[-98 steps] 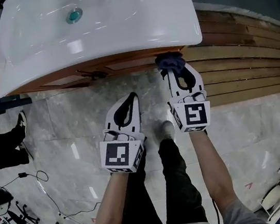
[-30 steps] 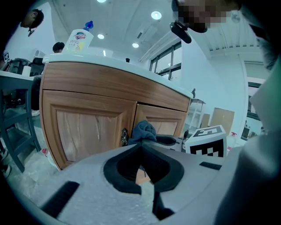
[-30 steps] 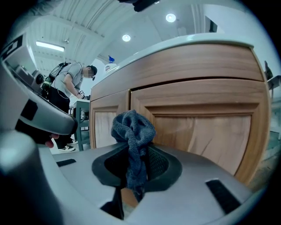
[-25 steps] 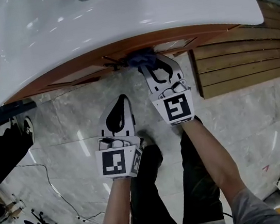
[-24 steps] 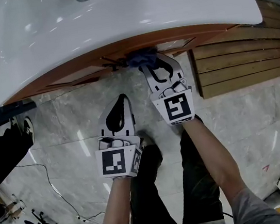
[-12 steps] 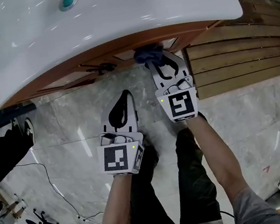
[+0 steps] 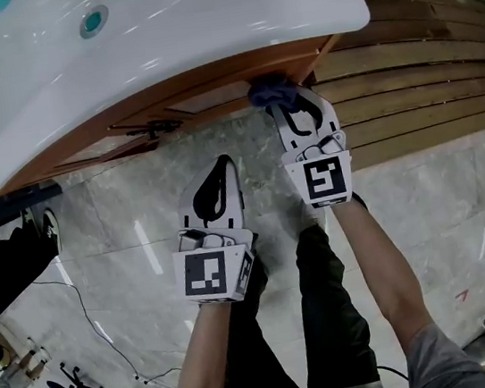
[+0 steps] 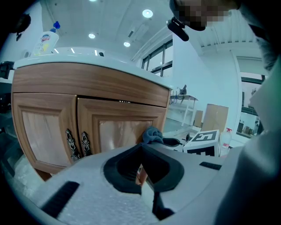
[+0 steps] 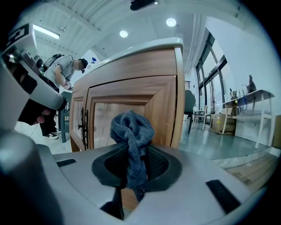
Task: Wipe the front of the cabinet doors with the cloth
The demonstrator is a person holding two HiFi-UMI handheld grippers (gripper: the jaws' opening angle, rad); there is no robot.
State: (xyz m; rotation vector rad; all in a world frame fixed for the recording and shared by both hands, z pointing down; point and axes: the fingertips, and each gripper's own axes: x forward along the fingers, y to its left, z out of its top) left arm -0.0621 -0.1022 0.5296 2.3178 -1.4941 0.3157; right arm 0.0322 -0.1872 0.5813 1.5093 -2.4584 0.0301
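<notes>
Marble floor (image 7: 112, 226) fills the lower frame below the cabinet doors (image 8: 109, 127). The right gripper (image 7: 295, 108), clamped on the blue cloth (image 7: 269, 92), has slid from the centre handles (image 7: 156, 127) to the right door's outer edge, so that pass looks nearly finished. The left gripper (image 7: 225, 166) hangs mid-frame, closed and empty.

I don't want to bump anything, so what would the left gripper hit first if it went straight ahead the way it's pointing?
Probably the right-hand door, on its panel just left of the cloth. The left gripper points at it with nothing between, though depth is hard to judge.
</notes>
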